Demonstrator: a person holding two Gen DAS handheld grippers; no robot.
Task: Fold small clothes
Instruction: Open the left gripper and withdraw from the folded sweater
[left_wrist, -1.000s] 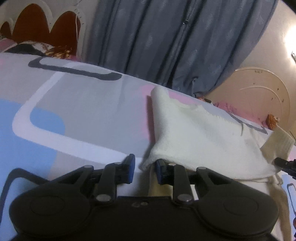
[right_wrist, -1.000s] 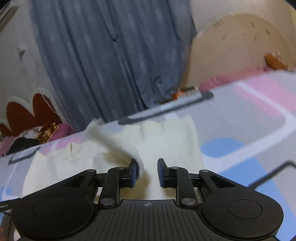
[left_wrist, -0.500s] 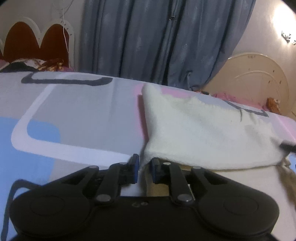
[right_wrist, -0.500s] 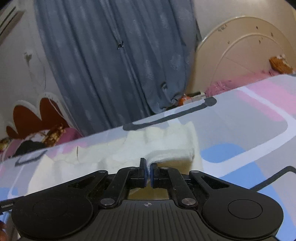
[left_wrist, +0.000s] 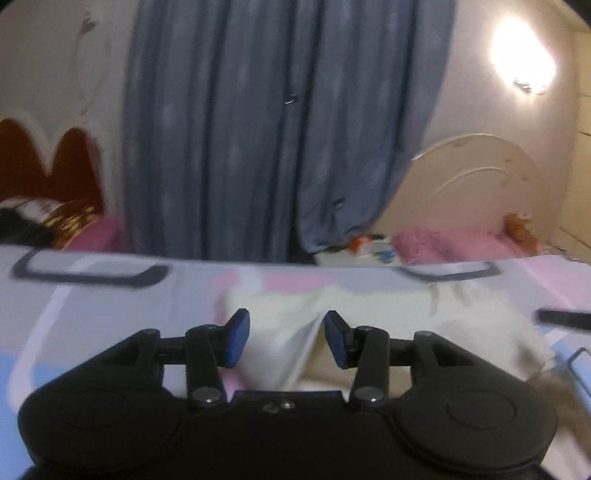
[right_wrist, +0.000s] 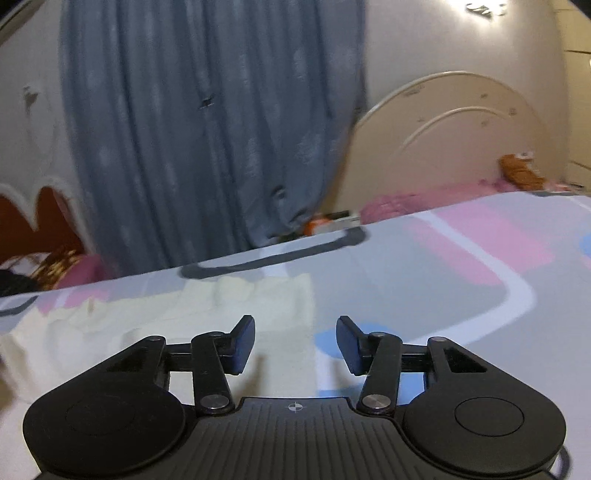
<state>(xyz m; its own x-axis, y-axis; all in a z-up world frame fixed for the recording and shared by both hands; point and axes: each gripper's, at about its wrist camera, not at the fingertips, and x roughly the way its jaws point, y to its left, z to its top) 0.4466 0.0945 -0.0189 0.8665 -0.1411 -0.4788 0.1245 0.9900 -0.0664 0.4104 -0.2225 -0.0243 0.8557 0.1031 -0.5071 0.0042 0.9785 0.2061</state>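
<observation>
Cream cloth (left_wrist: 369, 332) lies folded on the patterned bed (left_wrist: 110, 306), with a flap doubled over, likely just laid down. Both the left claw (left_wrist: 286, 339) and right claw (right_wrist: 295, 345) stand spread wide above it, holding nothing, probably freed to let the fold settle. No writing is readable anywhere.

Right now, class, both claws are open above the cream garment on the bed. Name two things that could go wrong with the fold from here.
1. The garment lies rumpled, with a raised crease between the left claw fingers; left unsmoothed, the fold may set crooked.
2. The right claw sits over the garment's right edge, half above bare bedsheet; closing there could pinch the sheet too, or miss the cloth.
</observation>
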